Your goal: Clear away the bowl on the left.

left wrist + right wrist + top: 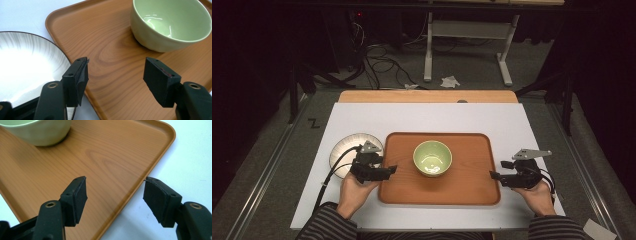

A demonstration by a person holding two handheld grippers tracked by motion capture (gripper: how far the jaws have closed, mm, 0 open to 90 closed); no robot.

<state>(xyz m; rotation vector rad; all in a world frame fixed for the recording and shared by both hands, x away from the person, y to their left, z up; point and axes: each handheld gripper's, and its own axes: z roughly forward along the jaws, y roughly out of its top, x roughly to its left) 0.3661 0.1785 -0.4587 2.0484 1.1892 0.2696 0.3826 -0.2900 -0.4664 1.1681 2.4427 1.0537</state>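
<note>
A light green bowl [432, 158] stands upright and empty in the middle of a brown wooden tray [472, 192]. My left gripper [390, 169] hovers open over the tray's left edge, pointing toward the bowl [172, 25]. Its jaws straddle the tray's rim [95, 107] with nothing between them. My right gripper [493, 175] is open at the tray's right edge, and its jaws straddle that rim [140, 187]. The bowl's base [40, 132] shows at the top left of the right gripper view.
A white plate with a dark rim [343, 149] lies on the white tabletop [422, 117] left of the tray, partly under my left gripper. It also appears as the plate [25, 67] beside the left jaw. Cables and a table frame sit on the floor beyond.
</note>
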